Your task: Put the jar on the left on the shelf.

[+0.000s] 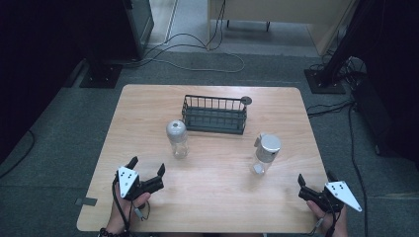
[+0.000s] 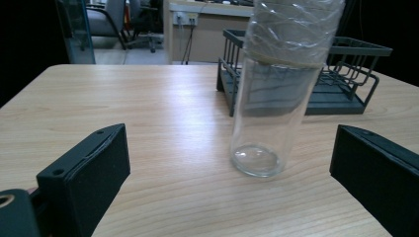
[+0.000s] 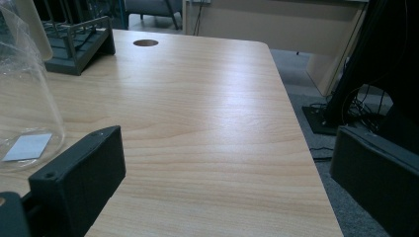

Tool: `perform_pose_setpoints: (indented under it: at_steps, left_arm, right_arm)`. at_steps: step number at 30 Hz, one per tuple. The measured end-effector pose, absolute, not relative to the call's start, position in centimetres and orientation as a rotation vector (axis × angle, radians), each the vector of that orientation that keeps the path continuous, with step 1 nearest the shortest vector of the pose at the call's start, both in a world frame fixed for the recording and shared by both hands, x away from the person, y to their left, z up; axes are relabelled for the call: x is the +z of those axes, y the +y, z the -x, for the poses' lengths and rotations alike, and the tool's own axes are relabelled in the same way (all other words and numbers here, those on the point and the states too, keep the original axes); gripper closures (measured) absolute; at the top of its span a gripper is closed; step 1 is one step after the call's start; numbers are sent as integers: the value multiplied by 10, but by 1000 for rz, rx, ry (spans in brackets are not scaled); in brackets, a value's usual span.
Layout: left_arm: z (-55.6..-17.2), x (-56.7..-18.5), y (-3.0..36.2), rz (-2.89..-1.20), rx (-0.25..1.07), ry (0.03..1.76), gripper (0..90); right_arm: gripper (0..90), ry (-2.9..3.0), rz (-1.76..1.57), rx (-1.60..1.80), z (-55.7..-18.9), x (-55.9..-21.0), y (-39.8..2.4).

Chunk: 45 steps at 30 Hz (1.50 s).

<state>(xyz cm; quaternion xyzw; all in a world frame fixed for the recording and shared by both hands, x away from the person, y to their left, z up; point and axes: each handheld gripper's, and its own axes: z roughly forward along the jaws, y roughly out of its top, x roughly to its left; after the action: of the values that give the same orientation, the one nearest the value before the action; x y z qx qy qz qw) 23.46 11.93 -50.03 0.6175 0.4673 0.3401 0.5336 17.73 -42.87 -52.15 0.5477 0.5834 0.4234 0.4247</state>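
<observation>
Low in the high view, left gripper (image 1: 146,167) at lower left and right gripper (image 1: 315,178) at lower right, each held in a hand near the table's (image 1: 212,207) front edge, jaws spread wide and grasping nothing. Above them, mid-frame, two clear cylindrical jars standing upright on pale wood grain: left jar (image 1: 177,139) with rounded grey cap, right jar (image 1: 264,154) with flat silvery lid. Farther up, centre, a dark wire basket (image 1: 214,114).
</observation>
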Motion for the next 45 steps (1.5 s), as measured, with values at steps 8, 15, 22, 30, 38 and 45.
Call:
perform_pose_setpoints:
  at_steps: [8,15,22,30,38,45]
  left_arm:
    - [-245,-499,101,-1499,795,1086,21]
    - [-252,-498,83,-1519,794,1060,22]
    - [-260,-499,77,-1515,805,1075,39]
    - [-270,-499,73,-1508,808,1078,49]
    - [-280,-499,65,-1497,803,1083,50]
    - [-290,-501,55,-1504,797,1079,57]
  right_arm:
    - [4,1466,-1364,1061,-177,-522,-429]
    - [4,1465,-1361,1059,-177,-522,-428]
    - [4,1468,-1355,1053,-177,-522,-428]
    - [4,1466,-1355,1051,-177,-522,-428]
    - [4,1465,-1357,1052,-177,-522,-427]
    - [4,1466,-1356,1054,-177,-522,-428]
